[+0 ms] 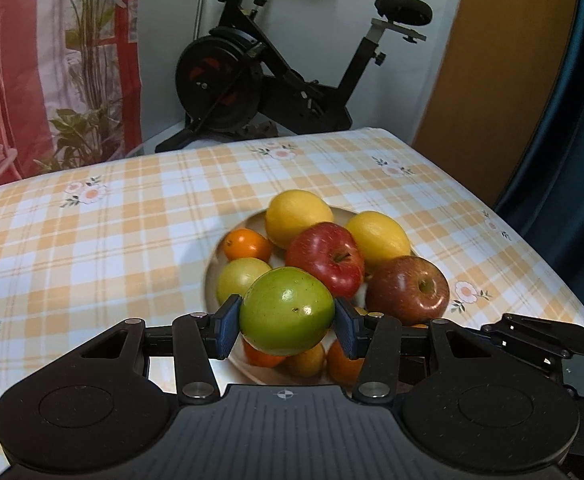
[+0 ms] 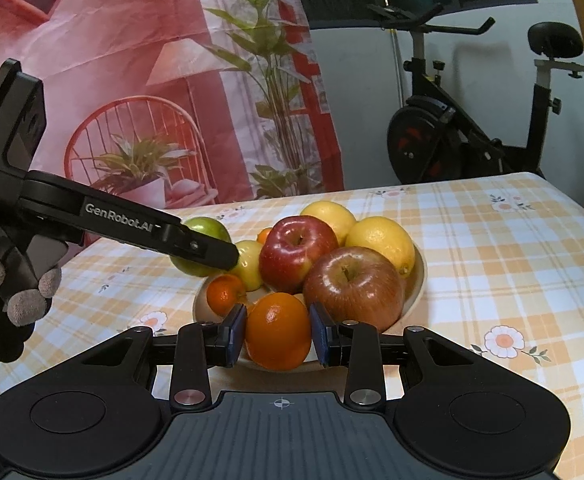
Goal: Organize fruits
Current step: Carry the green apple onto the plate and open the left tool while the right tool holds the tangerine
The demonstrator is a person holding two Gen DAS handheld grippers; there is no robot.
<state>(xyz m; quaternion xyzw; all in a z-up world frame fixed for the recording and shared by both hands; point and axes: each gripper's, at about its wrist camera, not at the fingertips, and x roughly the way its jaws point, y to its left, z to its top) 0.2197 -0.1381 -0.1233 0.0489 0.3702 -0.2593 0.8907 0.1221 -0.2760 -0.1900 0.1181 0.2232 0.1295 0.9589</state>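
Item 1, my left gripper (image 1: 287, 322): jaws closed on a green apple (image 1: 286, 311), a blue pad (image 1: 227, 326) pressed to each flank; the fruit sits between the tips, raised above the bowl (image 1: 212, 268).

Item 2, my right gripper (image 2: 278, 334): jaws clamped on an orange (image 2: 278, 330), pads touching both sides; the fruit sits at the bowl's near edge, and I cannot tell whether it is lifted free.

Item 3, bowl contents, just ahead of the left jaws: red apple (image 1: 326, 258) at centre; darker red apple (image 1: 408, 290) ahead and right; two lemons (image 1: 298, 216) further ahead; small orange (image 1: 247, 245) and pale yellow-green fruit (image 1: 241, 278) ahead and left; more orange fruit under the held apple, partly hidden.

Item 4, checked tablecloth (image 1: 92, 248), yellow and white with flowers, beneath the bowl.

Item 5, exercise bike (image 1: 276, 76), well beyond the jaws, past the table's far edge.

Item 6, gloved hand (image 2: 20, 292), holding the left gripper's handle, left of the right jaws.
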